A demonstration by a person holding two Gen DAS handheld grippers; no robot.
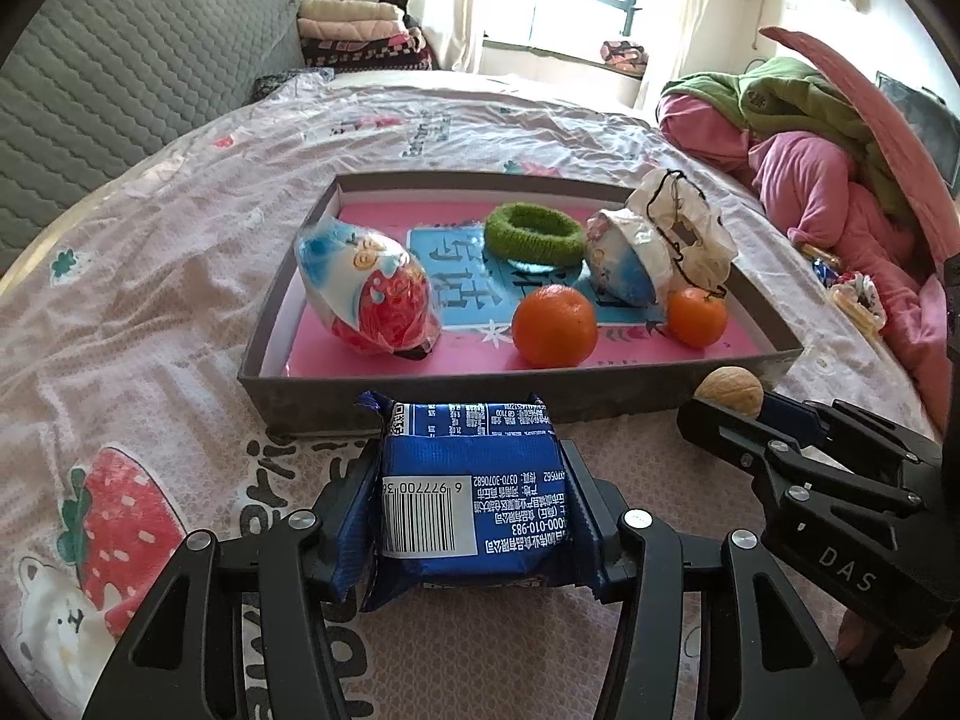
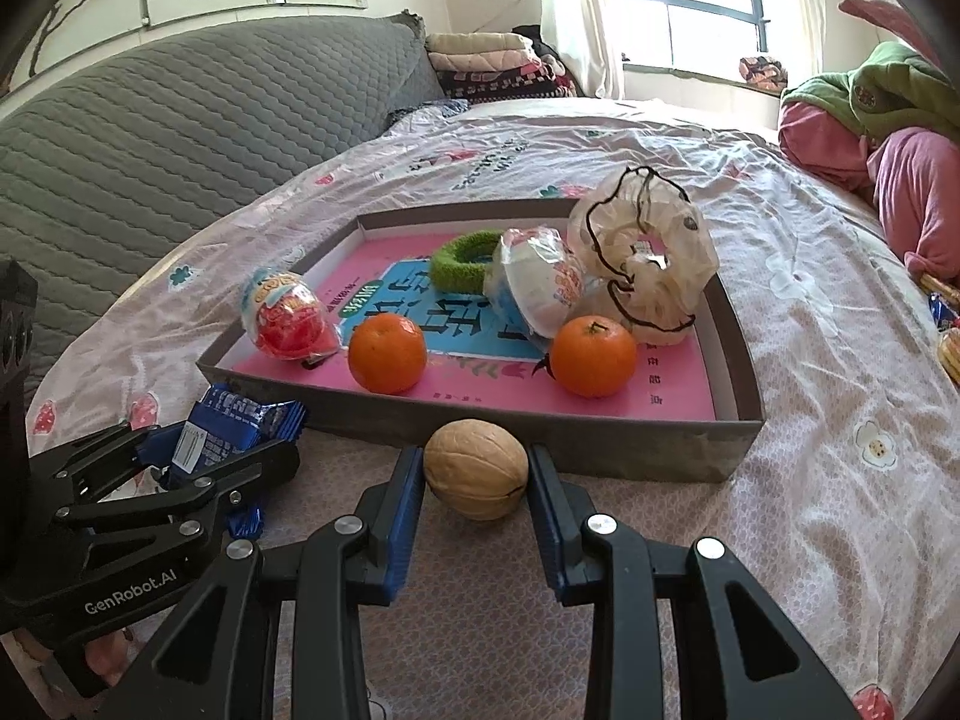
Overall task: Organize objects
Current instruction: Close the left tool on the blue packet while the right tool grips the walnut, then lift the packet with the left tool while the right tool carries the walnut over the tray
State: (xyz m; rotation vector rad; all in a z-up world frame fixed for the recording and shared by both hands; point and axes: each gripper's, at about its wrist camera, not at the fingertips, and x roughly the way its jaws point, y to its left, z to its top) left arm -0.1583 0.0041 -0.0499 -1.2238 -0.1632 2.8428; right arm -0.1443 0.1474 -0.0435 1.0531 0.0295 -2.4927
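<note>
My left gripper (image 1: 474, 462) is shut on a blue snack packet (image 1: 474, 504), its pads pressing the packet's two sides just above the bedsheet. The packet's front end reaches the near wall of a grey tray (image 1: 420, 402) with a pink floor. To the right, my right gripper (image 2: 476, 459) is shut on a tan walnut (image 2: 476, 468), also right in front of the tray's near wall (image 2: 600, 438). In the tray lie two oranges (image 2: 387, 353) (image 2: 593, 355), two wrapped toy eggs (image 2: 288, 318) (image 2: 540, 288), a green fuzzy ring (image 2: 462, 258) and a white net pouch (image 2: 654, 258).
The tray sits on a pink patterned bedsheet (image 1: 150, 300). A grey quilted headboard (image 2: 150, 138) runs along the left. Piled pink and green clothes (image 1: 810, 138) and some snack wrappers (image 1: 852, 294) lie at the right edge. Folded blankets (image 1: 360, 30) are stacked at the back.
</note>
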